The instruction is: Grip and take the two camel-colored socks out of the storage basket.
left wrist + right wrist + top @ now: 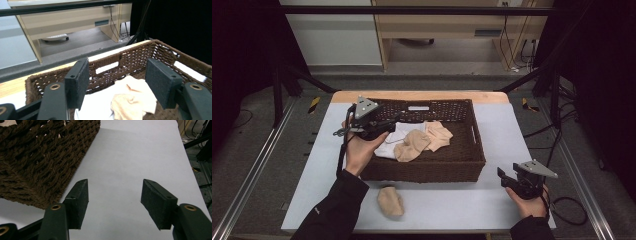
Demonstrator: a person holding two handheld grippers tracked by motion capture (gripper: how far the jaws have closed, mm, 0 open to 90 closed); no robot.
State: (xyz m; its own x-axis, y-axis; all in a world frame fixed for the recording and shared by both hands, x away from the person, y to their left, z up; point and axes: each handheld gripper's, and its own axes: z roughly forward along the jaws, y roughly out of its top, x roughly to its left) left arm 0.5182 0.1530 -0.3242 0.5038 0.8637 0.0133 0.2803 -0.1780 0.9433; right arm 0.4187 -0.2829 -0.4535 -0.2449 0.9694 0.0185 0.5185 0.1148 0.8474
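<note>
Left gripper jaws spread (empty) above basketed beige socks.

each black gripper bears a grey three-cornered plate, brass-ringed screws and a trailing cable; both sleeves are black.

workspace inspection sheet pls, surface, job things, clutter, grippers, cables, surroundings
surface: white mat over a wooden table, bare on the right.
job's things: brown wicker basket holds a white cloth and beige socks; one beige sock lies on the mat in front of the basket.
clutter: nothing seen.
grippers: left gripper open above the basket's left end, nothing between the jaws; right gripper open and empty, low over the mat by the basket's right front corner.
cables: one trails from the right gripper onto the floor; more hang by the desk.
surroundings: black frame bars, wooden desk behind, grey floor.
</note>
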